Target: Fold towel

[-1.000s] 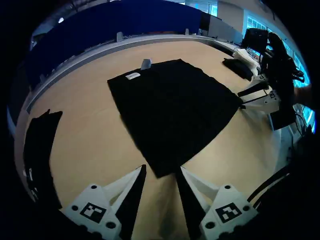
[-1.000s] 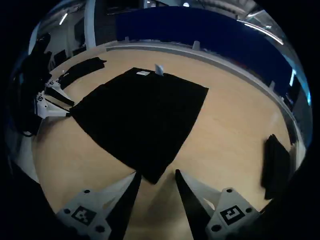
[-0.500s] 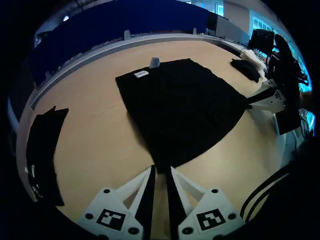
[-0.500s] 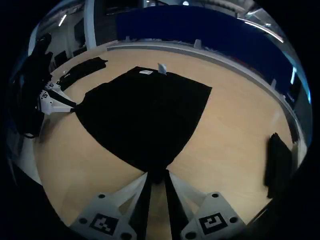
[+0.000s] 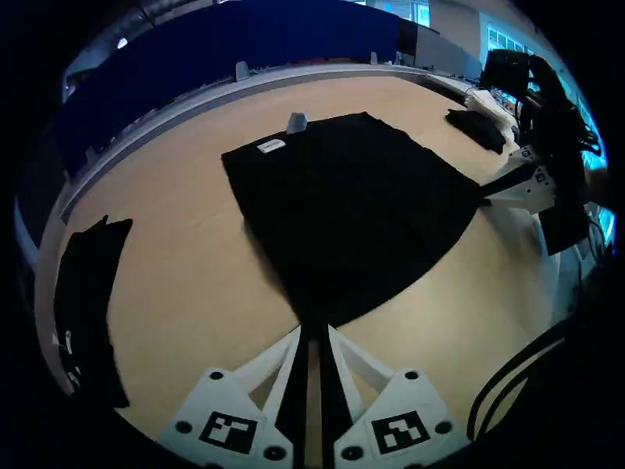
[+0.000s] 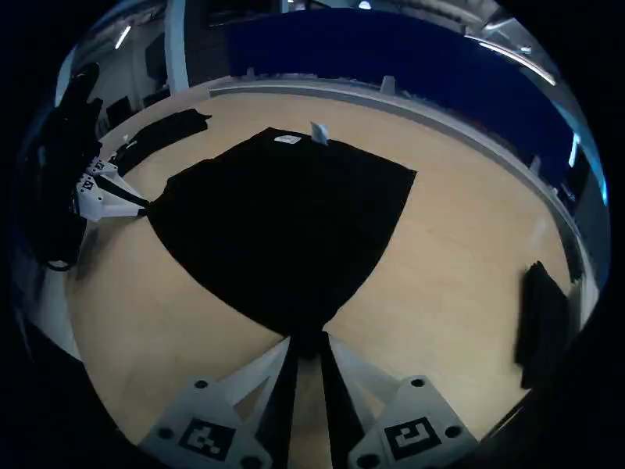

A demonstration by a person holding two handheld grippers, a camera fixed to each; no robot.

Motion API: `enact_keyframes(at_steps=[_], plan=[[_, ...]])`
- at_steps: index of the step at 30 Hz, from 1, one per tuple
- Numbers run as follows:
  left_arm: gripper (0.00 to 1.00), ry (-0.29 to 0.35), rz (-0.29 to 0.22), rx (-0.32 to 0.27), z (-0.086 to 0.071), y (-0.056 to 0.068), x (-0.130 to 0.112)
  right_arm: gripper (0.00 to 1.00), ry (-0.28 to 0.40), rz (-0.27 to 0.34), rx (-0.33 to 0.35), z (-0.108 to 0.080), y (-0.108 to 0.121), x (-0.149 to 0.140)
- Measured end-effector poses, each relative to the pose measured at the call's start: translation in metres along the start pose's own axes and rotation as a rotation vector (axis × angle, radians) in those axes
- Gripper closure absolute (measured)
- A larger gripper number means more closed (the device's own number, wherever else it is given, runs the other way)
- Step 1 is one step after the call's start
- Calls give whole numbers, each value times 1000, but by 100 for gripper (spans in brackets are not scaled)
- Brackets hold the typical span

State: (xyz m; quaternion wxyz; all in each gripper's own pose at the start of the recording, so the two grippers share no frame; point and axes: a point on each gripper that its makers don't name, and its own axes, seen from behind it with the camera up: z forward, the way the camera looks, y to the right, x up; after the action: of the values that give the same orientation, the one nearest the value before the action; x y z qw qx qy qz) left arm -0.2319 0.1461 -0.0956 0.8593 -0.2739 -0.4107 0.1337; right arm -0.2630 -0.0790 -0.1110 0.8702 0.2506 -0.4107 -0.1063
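Clamping the nearest corner of the black towel (image 5: 351, 203), the left tongs (image 5: 315, 334) have their two fingers pressed together with only the cloth between them. In the right gripper view the right tongs (image 6: 308, 342) do the same on their own corner, fingers closed on the fabric. Both held corners are drawn out into small points, and the hem between them runs in a loose curve. From this I judge that the cloth is soft, light and without stiffness. It will hang and drape when it is lifted, and it can slide easily on the smooth wooden worktop (image 5: 195, 258). The corners are the good places to take hold, because a grip in the middle would only gather a bunch of fabric. Each grip is on very little cloth, so a quick pull may let a corner slip out.

Beyond the tongs the towel lies spread flat on the worktop, near its middle. The held hem is the side closest to the person. The opposite hem, with a white label (image 5: 271, 146) at one of its corners, points to the far edge of the worktop. The shape looks nearly square through this lens, so I cannot tell which axis is the long one. Just beside the far hem stands a small pale object (image 5: 296, 123). Well apart from the towel, other dark cloths (image 5: 86, 313) lie at the side, and behind all a blue partition (image 5: 234, 39) closes the worktop.
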Motion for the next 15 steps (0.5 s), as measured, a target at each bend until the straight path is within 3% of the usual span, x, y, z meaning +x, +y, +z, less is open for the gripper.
enact_keyframes(at_steps=[15], plan=[[92, 13, -91, -22, -14, 6, 3, 83, 18, -11, -4, -14, 1, 11]])
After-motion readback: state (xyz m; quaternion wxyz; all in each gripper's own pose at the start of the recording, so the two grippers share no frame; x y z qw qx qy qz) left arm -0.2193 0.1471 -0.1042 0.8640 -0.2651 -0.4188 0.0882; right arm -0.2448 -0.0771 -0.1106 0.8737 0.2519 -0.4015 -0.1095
